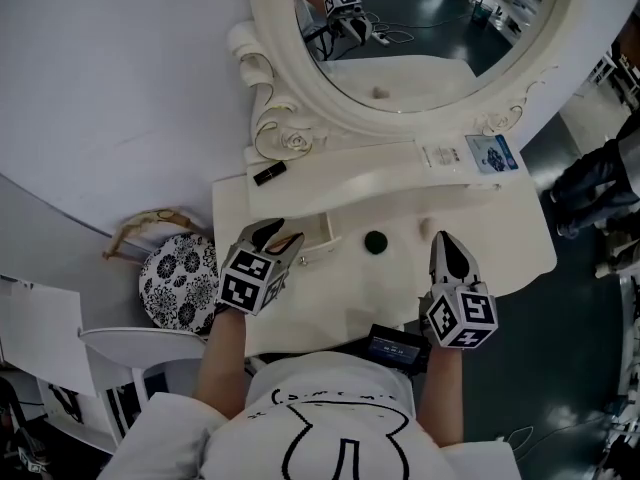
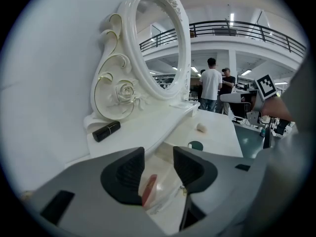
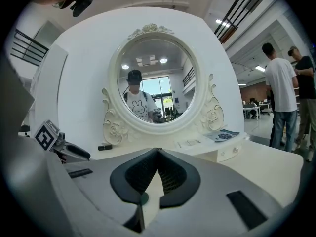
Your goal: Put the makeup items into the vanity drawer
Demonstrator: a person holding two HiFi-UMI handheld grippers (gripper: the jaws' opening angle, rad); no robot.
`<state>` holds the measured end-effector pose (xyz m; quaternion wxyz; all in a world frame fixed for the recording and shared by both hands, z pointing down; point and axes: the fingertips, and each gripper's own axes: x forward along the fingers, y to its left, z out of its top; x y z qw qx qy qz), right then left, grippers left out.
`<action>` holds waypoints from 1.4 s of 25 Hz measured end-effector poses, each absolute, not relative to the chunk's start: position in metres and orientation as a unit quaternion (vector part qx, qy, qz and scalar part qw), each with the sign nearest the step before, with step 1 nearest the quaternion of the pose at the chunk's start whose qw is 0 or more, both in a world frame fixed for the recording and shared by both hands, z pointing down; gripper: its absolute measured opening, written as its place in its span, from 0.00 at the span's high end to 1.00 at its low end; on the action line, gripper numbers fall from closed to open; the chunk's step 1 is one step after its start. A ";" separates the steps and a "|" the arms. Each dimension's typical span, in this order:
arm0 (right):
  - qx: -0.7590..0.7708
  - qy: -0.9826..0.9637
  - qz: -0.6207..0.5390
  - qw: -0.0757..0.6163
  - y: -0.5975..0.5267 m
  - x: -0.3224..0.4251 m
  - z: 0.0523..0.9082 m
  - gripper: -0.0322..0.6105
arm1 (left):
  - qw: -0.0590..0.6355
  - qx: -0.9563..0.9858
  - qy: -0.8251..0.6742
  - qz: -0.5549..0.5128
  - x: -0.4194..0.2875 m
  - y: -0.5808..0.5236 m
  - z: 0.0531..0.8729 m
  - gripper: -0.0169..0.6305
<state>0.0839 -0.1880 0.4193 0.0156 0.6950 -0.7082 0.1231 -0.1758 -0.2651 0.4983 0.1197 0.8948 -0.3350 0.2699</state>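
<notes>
White vanity (image 1: 500, 238) under an oval mirror (image 1: 400, 38), drawer (image 1: 322, 230) pulled open at its left. Left gripper (image 2: 158, 152) over the drawer, jaws apart, gripping nothing. Below the gap, close to the left pad: slim red makeup stick (image 2: 148, 188) lying in the drawer, long axis running away along the jaws' line. Black tube (image 2: 106, 131) on its side on the upper shelf. Right gripper (image 3: 158, 151) over the tabletop, jaws closed, empty.
</notes>
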 end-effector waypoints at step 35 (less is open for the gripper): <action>0.602 -0.776 0.171 0.072 -0.194 0.224 0.468 0.92 | 0.202 0.850 -0.396 0.284 -0.015 -0.213 0.551 0.62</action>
